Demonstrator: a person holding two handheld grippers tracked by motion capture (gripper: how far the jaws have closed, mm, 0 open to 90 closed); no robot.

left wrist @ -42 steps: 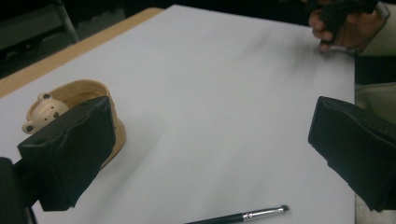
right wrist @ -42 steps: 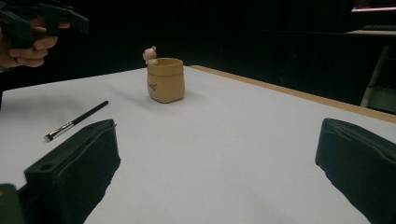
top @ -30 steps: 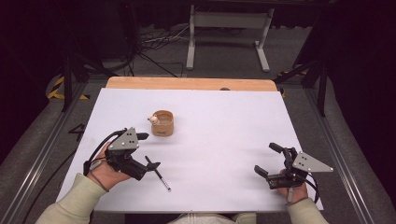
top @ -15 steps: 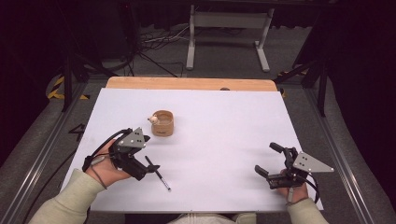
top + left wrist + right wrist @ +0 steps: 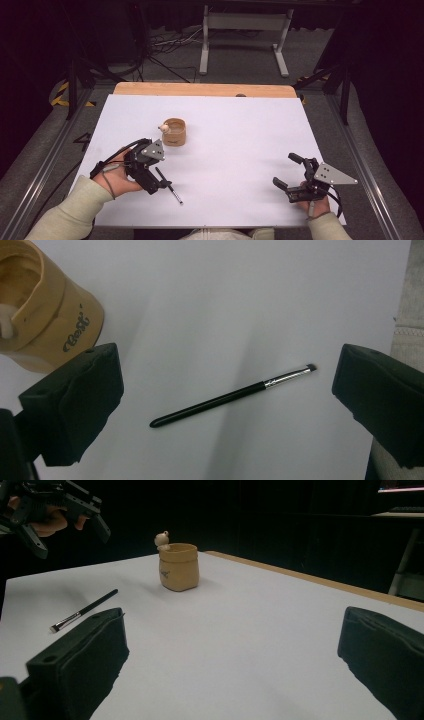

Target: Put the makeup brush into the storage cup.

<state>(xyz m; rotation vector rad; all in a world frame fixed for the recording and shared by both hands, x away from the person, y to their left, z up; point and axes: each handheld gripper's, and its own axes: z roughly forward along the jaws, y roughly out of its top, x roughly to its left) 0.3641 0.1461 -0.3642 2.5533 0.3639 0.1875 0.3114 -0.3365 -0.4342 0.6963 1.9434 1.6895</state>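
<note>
slim black brush (image 5: 232,395), rounded tan cup (image 5: 174,132)

Dark mark on cup (image 5: 55,315), not legible

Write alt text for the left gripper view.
A thin black brush lies flat on the white table, between the open jaws of the left tool above it. A tan ceramic cup stands at upper left.
</note>
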